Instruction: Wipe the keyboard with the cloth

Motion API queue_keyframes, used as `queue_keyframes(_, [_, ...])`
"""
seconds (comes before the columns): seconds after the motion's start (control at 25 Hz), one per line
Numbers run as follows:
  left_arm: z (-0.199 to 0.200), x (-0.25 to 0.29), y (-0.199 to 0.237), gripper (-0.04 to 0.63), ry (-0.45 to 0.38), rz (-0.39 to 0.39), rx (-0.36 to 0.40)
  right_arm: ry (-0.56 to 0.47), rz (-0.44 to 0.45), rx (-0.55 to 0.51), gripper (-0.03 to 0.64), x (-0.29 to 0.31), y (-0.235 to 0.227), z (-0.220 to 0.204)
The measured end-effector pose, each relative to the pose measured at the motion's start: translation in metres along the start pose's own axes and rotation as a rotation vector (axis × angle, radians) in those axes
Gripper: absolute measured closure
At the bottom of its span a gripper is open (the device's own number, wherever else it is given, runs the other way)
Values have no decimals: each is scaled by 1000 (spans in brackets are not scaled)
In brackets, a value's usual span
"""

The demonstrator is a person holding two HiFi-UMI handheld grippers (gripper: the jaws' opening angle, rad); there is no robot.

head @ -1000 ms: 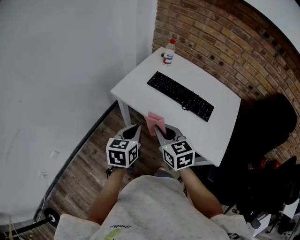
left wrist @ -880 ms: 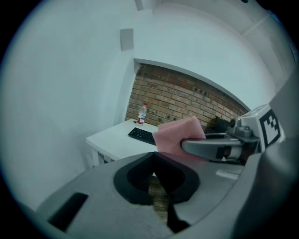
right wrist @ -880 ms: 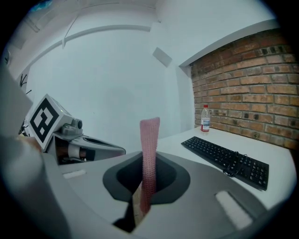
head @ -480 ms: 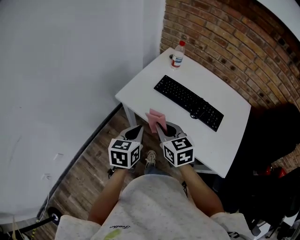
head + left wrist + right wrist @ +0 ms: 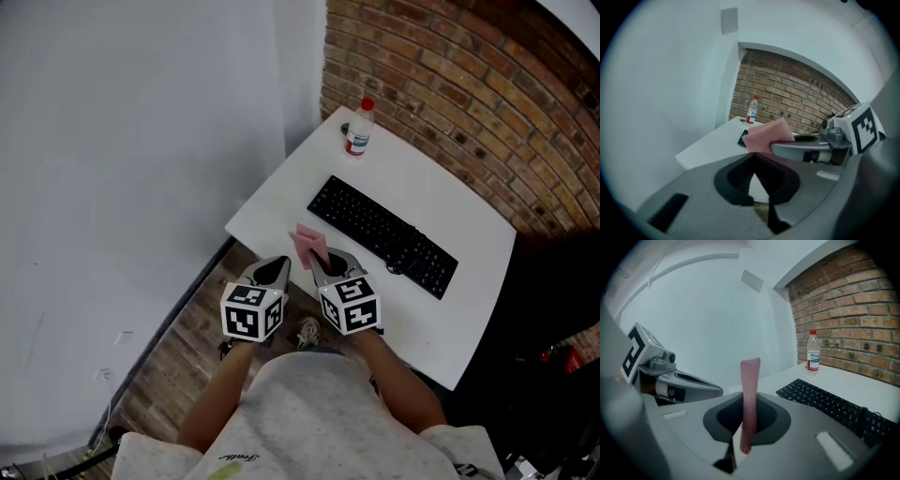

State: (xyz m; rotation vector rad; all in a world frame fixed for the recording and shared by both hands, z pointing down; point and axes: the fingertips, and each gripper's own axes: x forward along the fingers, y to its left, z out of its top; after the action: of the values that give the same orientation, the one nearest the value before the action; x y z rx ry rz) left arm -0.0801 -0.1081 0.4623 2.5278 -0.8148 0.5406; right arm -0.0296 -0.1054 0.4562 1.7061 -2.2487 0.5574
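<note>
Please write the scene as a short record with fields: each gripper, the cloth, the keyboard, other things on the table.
right gripper: shut on the pink cloth
pink cloth: upright between those jaws, apart from the keyboard
left gripper: jaws together, holds nothing
keyboard: black, flat on the white table
bottle: upright at the table's far corner, near the brick wall

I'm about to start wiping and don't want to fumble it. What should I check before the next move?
1. Cloth clamped in right gripper: ok.
2. Left gripper shut, nothing in it: ok.
3. Keyboard lying uncovered on table: ok.
4. Cloth touching keyboard: not ok, it is held short of the keys.
5. Bottle away from keyboard: ok, upright at the far corner.
</note>
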Motion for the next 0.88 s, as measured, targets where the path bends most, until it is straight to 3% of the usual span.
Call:
queue_keyframes(0.4, [23,60,27,598,73,6,10,95,-17,-45,595,67,-46,-13])
queue_keyframes(0.88, [33,83,51,598,100,-9,-4,187,-110,-124,594,107,-76,-30])
